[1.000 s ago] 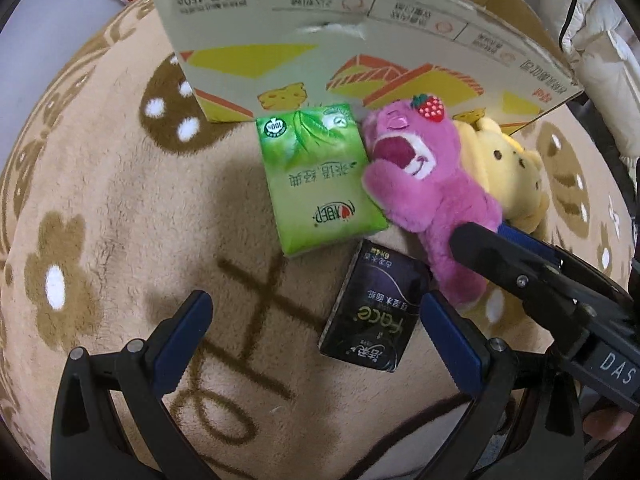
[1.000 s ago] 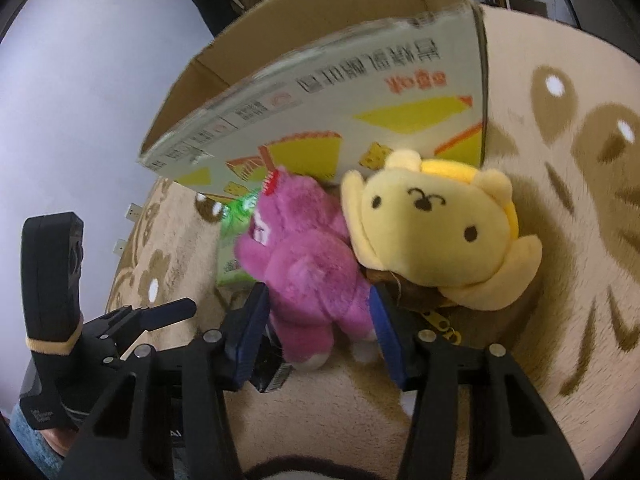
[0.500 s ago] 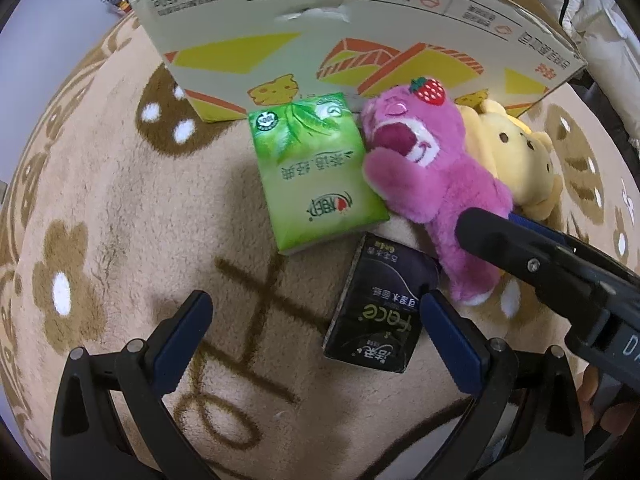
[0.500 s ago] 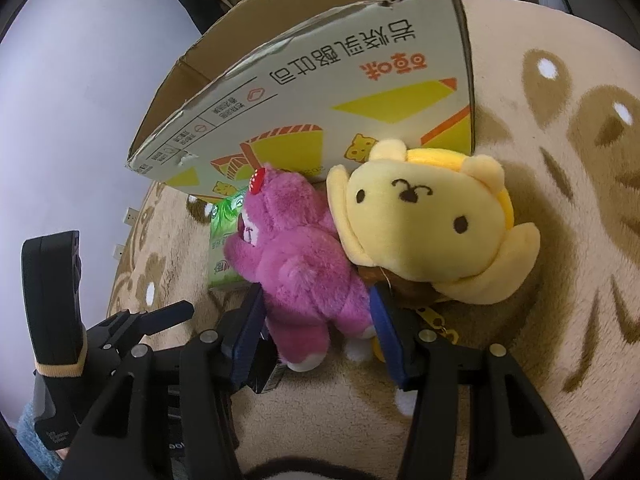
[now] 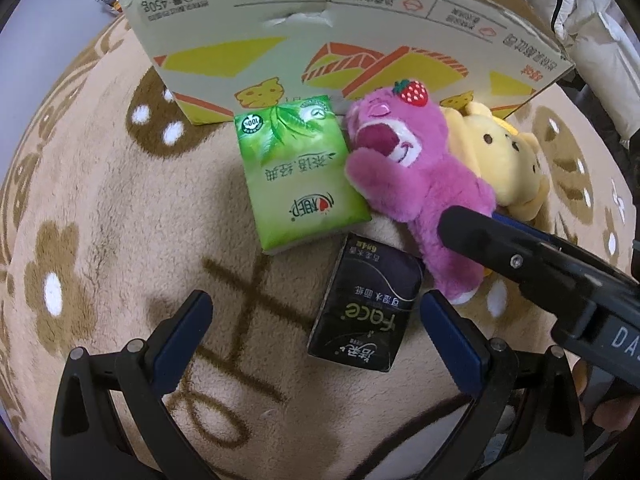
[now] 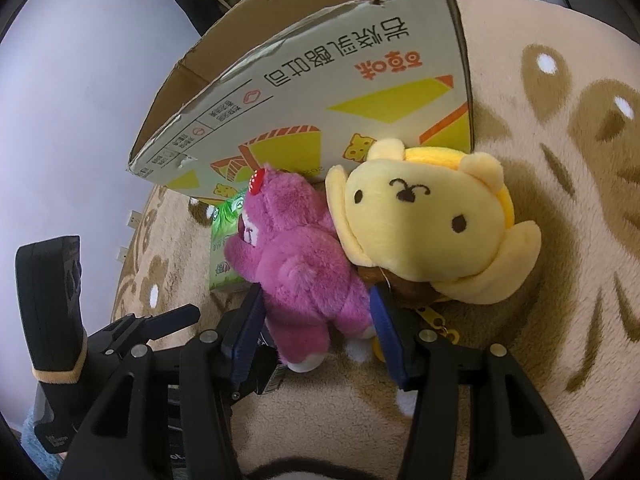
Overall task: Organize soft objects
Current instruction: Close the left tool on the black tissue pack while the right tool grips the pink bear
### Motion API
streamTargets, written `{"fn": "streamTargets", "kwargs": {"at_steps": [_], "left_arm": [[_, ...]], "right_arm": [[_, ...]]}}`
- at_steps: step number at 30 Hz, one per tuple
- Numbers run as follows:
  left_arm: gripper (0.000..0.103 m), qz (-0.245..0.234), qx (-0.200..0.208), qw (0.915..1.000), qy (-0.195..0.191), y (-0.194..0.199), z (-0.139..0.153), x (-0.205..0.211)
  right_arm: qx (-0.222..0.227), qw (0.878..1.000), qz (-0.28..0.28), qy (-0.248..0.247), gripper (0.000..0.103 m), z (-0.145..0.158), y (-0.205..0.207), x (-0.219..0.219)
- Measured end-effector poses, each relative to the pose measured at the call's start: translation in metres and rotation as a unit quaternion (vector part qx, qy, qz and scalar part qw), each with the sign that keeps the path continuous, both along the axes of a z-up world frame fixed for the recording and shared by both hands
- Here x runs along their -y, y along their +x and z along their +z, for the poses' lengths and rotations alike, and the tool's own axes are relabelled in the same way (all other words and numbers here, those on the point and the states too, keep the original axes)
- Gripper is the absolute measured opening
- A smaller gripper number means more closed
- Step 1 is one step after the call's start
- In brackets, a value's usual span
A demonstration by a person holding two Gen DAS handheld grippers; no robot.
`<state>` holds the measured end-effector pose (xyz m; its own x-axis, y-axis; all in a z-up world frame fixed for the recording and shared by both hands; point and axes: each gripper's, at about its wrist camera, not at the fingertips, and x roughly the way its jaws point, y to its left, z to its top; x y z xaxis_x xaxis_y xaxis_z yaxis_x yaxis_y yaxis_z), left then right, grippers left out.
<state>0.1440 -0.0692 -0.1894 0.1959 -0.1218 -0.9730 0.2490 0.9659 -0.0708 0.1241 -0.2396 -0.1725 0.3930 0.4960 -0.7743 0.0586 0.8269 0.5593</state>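
A purple plush bear (image 5: pixel 416 184) with a strawberry on its head lies on the rug, against a yellow plush dog (image 5: pixel 504 160). A green tissue pack (image 5: pixel 296 176) lies left of the bear and a black tissue pack (image 5: pixel 364 312) lies below it. My left gripper (image 5: pixel 316 320) is open, its fingers either side of the black pack. My right gripper (image 6: pixel 316 320) has its blue pads around the purple bear's (image 6: pixel 304 272) lower body, touching its fur. The yellow dog (image 6: pixel 428 232) sits to its right. The right gripper's finger also shows in the left wrist view (image 5: pixel 500 248).
An open cardboard box (image 5: pixel 340 44) stands behind the toys, also in the right wrist view (image 6: pixel 320 92). Everything rests on a beige plush rug (image 5: pixel 100 208) with brown flower patterns. White padded fabric (image 5: pixel 600 32) lies at the far right.
My right gripper has moved forward so its pads enclose more of the purple bear. My left gripper has shifted slightly; the black pack sits between its fingers.
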Motion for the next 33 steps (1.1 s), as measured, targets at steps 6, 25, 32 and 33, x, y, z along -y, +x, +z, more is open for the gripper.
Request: {"fn": "streamTargets", "kwargs": {"at_steps": [6, 25, 32, 33], "left_arm": [[0.102, 0.0, -0.005, 0.9999, 0.014, -0.001, -0.009, 0.007], [0.046, -0.005, 0.008, 0.9993, 0.035, -0.006, -0.013, 0.009], [0.02, 0.012, 0.017, 0.9998, 0.001, -0.008, -0.006, 0.0], [0.019, 0.009, 0.019, 0.9998, -0.001, -0.007, -0.006, 0.0]], "right_arm": [[0.0, 1.0, 0.0, 0.0, 0.056, 0.0, 0.0, 0.0], [0.046, 0.998, 0.026, -0.024, 0.056, 0.005, 0.011, -0.021], [0.04, 0.998, 0.046, -0.018, 0.057, -0.007, 0.023, -0.029], [0.041, 0.998, 0.049, -0.022, 0.055, -0.007, 0.022, -0.029]]}}
